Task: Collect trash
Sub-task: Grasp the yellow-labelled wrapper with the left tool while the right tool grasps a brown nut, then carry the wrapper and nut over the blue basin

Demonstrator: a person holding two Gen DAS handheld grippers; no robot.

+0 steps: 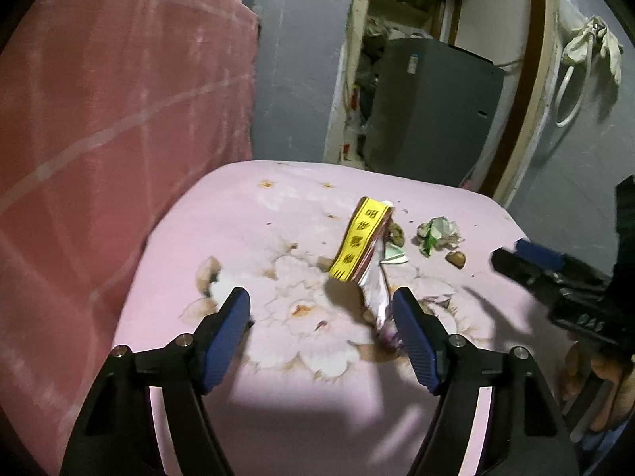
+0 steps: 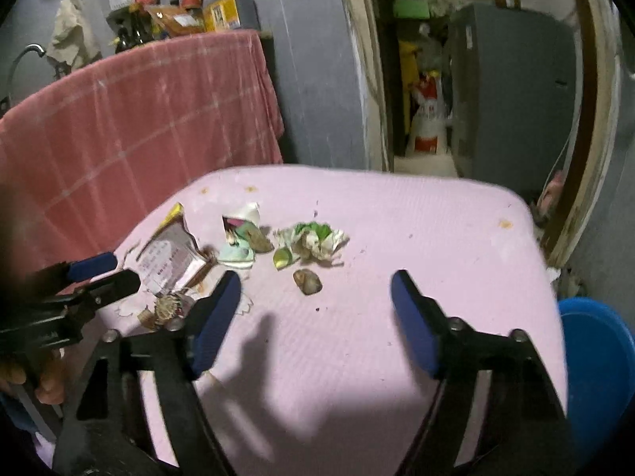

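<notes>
Note the table cover (image 2: 397,238): matt pink cloth, flower print faded. Your yellow packet (image 1: 359,244) reads as glossy printed foil, torn. The crumpled wrapper (image 2: 317,240) looks like creased paper or film; can't tell which. Gripper pads (image 1: 414,341) are ribbed blue rubber-like on matt black plastic arms. Far-left drape (image 2: 139,119): coarse pink checked cloth.

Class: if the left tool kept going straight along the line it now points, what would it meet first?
Probably the pink flowered tablecloth, just short of the yellow-labelled torn packet. The left tool is open and empty; depth is unclear.
</notes>
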